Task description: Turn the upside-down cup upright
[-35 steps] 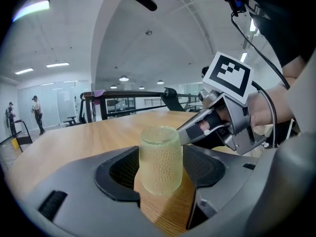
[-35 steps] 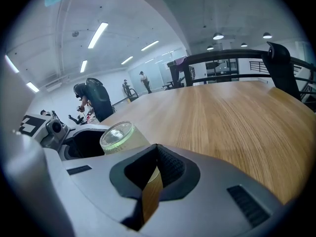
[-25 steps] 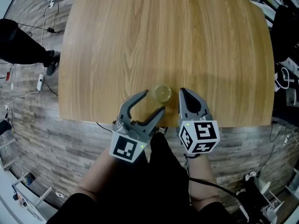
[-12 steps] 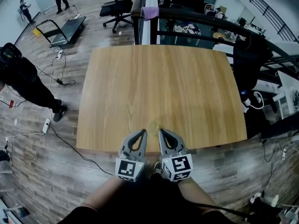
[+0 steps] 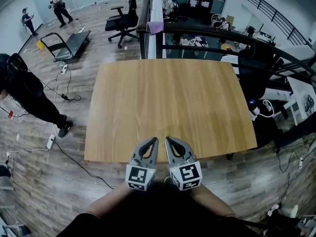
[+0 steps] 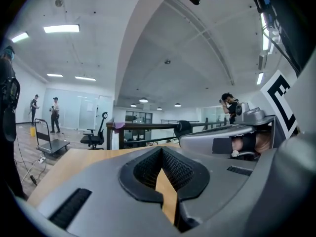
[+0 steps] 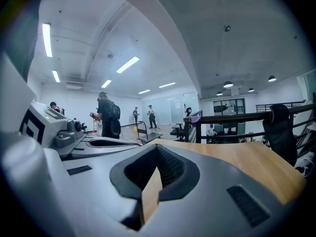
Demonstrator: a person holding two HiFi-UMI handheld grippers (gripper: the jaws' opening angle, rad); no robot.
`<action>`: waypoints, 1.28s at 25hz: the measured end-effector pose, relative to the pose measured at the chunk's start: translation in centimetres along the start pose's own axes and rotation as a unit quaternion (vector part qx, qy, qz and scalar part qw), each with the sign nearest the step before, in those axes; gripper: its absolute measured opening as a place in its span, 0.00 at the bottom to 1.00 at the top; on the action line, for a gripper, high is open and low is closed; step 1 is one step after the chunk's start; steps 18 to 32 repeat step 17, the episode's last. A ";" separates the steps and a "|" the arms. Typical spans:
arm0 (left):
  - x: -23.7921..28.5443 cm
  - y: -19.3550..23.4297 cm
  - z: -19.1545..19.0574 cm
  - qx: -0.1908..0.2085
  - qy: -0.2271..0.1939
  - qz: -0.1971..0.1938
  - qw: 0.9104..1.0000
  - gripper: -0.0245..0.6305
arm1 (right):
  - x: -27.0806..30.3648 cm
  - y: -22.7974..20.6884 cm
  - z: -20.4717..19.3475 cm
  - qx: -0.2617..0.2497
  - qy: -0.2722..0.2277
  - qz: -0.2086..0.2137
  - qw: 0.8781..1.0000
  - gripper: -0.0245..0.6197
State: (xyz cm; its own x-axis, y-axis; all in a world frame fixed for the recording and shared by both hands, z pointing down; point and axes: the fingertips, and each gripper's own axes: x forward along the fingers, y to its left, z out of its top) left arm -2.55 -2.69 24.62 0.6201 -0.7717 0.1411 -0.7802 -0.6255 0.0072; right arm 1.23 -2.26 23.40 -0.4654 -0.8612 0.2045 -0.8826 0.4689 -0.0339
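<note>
Our left claw (image 5: 154,142) sits at the near edge of the surface (image 5: 168,98). Its jaws are closed tip to tip, and its own view shows only bare wood through the gap behind the tips. Just beside it on the right, our right claw (image 5: 168,140) is the same, jaws together and holding nothing. We can find the cup in none of the views. The wood ahead of both claws looks bare, so the cup is either hidden under their tips or out of frame. With no container showing, we can say nothing of any contents. We would expect an upturned cup to be light and likely to skid or tip if nudged. We would take it across the side wall, near mid-height, with room left to rotate it.
</note>
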 end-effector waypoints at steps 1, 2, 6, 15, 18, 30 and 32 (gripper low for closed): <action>0.2 0.0 0.2 0.002 0.000 -0.001 1.000 0.05 | 0.0 0.0 0.2 -0.002 -0.002 0.000 1.000 0.06; 0.5 -0.1 0.3 0.006 0.000 -0.003 1.000 0.05 | 0.1 -0.1 0.4 -0.002 -0.003 0.001 1.000 0.06; 1.5 -0.2 1.1 0.020 -0.009 -0.008 1.000 0.05 | 0.5 -0.9 1.2 -0.009 -0.009 -0.002 1.000 0.06; 2.8 0.4 1.5 0.032 -0.010 -0.007 0.999 0.05 | 1.6 -1.7 1.9 -0.017 -0.015 0.002 1.000 0.06; 3.0 0.4 1.5 0.033 -0.011 -0.007 0.999 0.05 | 1.8 -1.7 2.1 -0.020 -0.018 0.002 1.000 0.06; 3.0 0.4 1.5 0.033 -0.011 -0.007 0.999 0.05 | 1.8 -1.7 2.1 -0.020 -0.018 0.002 1.000 0.06; 3.0 0.4 1.5 0.033 -0.011 -0.007 0.999 0.05 | 1.8 -1.7 2.1 -0.020 -0.018 0.002 1.000 0.06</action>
